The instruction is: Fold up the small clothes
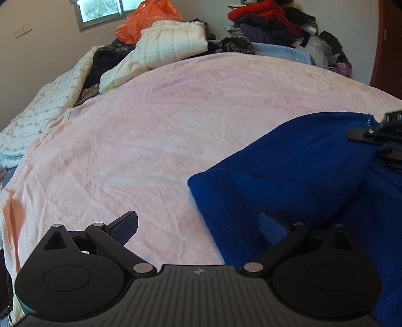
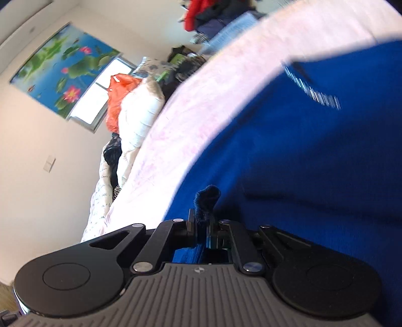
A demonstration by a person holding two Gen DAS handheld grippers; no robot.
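Two grippers work a pink-sheeted bed [image 1: 150,130] piled at its far end with clothes [image 1: 271,22] and a white quilt [image 1: 170,45]. Toward its near right side lies a blue fleece garment [image 1: 301,176], one edge raised. The right gripper [image 2: 204,226] is clenched on a tuft of that edge; the left gripper [image 1: 198,226] is spread wide, one finger under the cloth. Such a thin pinch could slip, dropping the fold crooked.

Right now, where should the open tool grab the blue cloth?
Grab the blue cloth's near corner, coming from the left over the pink blanket. That corner lies flat and free, right ahead of the open left tool; the right tool already pinches another edge.
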